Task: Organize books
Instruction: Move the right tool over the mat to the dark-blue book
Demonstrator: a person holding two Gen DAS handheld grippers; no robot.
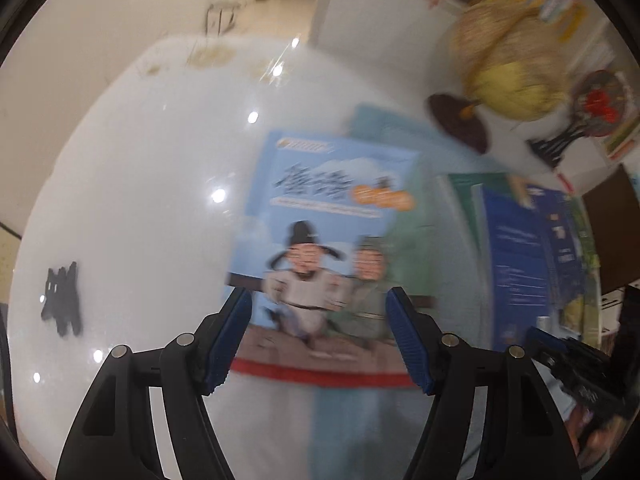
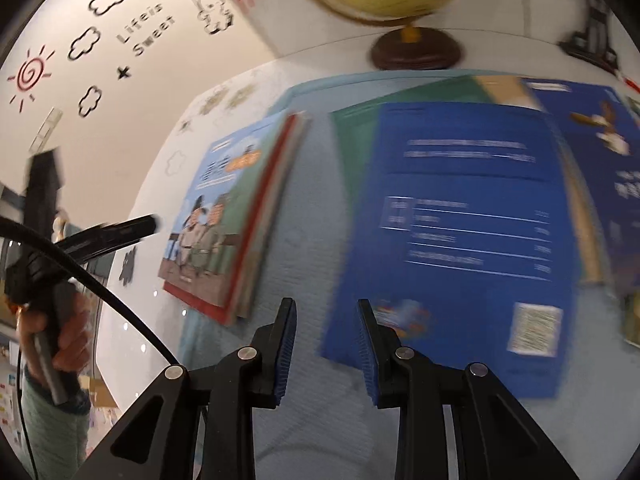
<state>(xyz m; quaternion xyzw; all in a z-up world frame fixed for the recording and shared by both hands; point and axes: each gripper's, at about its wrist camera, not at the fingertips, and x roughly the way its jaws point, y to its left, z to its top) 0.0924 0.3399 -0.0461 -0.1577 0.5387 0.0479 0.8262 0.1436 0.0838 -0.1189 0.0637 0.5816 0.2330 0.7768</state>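
Observation:
A light-blue picture book with two cartoon figures [image 1: 320,248] lies on top of a small stack on a pale blue mat; it also shows in the right wrist view [image 2: 216,216] with red-edged books under it. My left gripper [image 1: 318,312] is open and empty, just above the book's near edge. A dark blue book with white text and a QR code [image 2: 460,232] lies to the right, over a green one [image 2: 360,128]; it also shows in the left wrist view [image 1: 516,256]. My right gripper [image 2: 326,312] is open and empty, over the mat between the stack and the blue book.
A yellow globe on a dark round base [image 2: 416,52] stands at the back of the glossy white table [image 1: 140,200]; it also shows in the left wrist view [image 1: 508,88]. A black ornament stand [image 1: 560,144] is beside it. Another blue book [image 2: 608,168] lies far right.

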